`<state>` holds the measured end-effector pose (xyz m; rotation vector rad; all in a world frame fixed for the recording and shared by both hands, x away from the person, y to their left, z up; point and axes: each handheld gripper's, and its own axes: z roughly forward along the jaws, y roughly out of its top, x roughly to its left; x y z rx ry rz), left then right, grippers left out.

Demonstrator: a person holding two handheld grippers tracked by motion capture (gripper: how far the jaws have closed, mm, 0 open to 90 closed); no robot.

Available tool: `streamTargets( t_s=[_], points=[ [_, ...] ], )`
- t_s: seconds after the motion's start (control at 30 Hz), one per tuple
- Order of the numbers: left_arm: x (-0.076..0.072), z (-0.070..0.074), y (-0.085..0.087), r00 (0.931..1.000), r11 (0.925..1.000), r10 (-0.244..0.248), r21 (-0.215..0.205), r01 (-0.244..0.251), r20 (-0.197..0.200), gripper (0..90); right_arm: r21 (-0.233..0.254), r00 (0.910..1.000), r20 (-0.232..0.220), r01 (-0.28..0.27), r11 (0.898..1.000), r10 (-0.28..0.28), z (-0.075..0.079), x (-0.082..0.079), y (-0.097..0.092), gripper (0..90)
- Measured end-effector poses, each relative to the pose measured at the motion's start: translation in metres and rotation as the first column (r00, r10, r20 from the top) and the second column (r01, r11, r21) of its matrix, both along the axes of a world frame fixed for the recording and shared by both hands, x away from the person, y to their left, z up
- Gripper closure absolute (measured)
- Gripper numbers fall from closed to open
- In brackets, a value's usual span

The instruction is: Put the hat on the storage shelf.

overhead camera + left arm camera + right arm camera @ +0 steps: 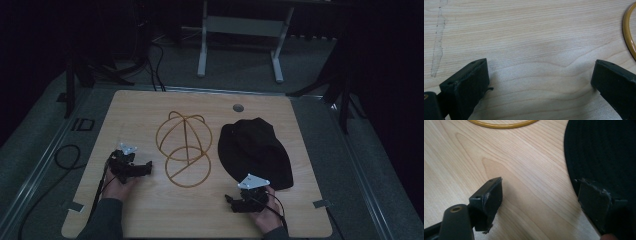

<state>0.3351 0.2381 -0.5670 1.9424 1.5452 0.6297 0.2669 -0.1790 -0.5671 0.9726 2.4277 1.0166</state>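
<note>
Wooden table [150, 107] holds a wire frame [183, 148]; up close, the released right tool [540, 200] borders a black hat [604, 152].

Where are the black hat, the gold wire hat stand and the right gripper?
black hat [255, 150], high view, middle of crown
gold wire hat stand [187, 172], high view, base ring
right gripper [540, 195], right gripper view, between open jaws

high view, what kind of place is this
Probably a lab or recording room: a wooden table on dark carpet, cables on the floor, black stands around it, a white desk frame behind.
</note>
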Motion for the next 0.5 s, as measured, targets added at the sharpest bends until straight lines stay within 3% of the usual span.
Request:
streamTargets(
  t_s=[0.1,0.5],
  points=[
    [-0.0002,0.0,-0.0002,1.0,1.0,0.003,0.001,-0.003,0.0,1.8,0.03,0.9998,-0.017,-0.004,1.0,0.005,-0.0025,0.0006,0.0005,16.6],
    [-0.0014,0.0,-0.0003,0.9998,0.9998,0.019,0.003,-0.019,-0.001,1.2,0.026,0.9997,-0.021,0.012,1.0,-0.012,-0.0032,0.0007,0.002,12.5]
  ],
)
